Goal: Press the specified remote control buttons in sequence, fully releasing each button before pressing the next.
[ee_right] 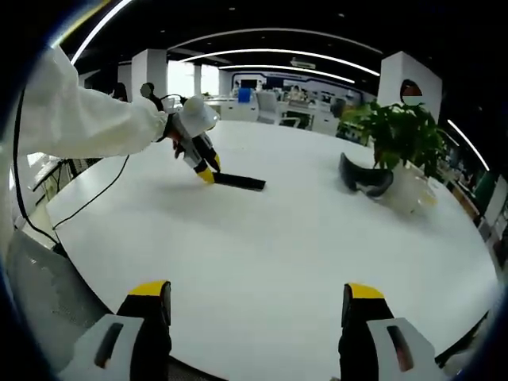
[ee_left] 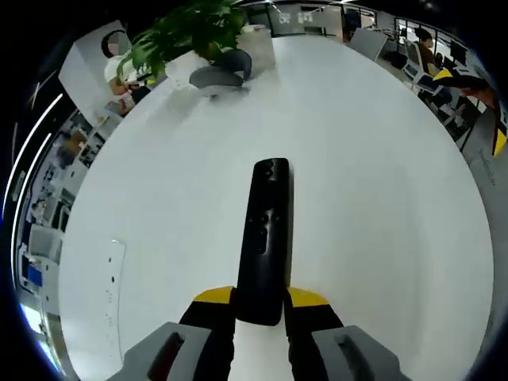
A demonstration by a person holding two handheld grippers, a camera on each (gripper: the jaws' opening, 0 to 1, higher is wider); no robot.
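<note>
The left gripper point(ee_left: 259, 305), with yellow-tipped black jaws, is clamped on the near end of the long black plastic remote control point(ee_left: 265, 238), one jaw on each long side. In the right gripper view the same left gripper point(ee_right: 208, 172) appears at the end of a white sleeve point(ee_right: 79, 119), tilted down, with the remote control point(ee_right: 238, 182) lying flat on the round white table point(ee_right: 278, 254), toward its far-left edge. The right gripper point(ee_right: 258, 305) has its jaws standing wide apart with nothing between them, hanging over the table's near edge, well apart from the remote.

Judged from this, pressing has not begun. The main risk is the grip: only the tail of the remote is held, so a push on the buttons further up its face could pivot or slide it out of the jaws. The wide-open right jaws are blunt for small buttons; a tip could land on two at once or drag across a neighbour, spoiling the sequence. A long reach across the table could also swing the camera off the remote.

Toward the far edge sit a dark grey curved headset-like object point(ee_left: 222, 70) and a green leafy potted plant point(ee_left: 190, 32), clear of the working area
</note>
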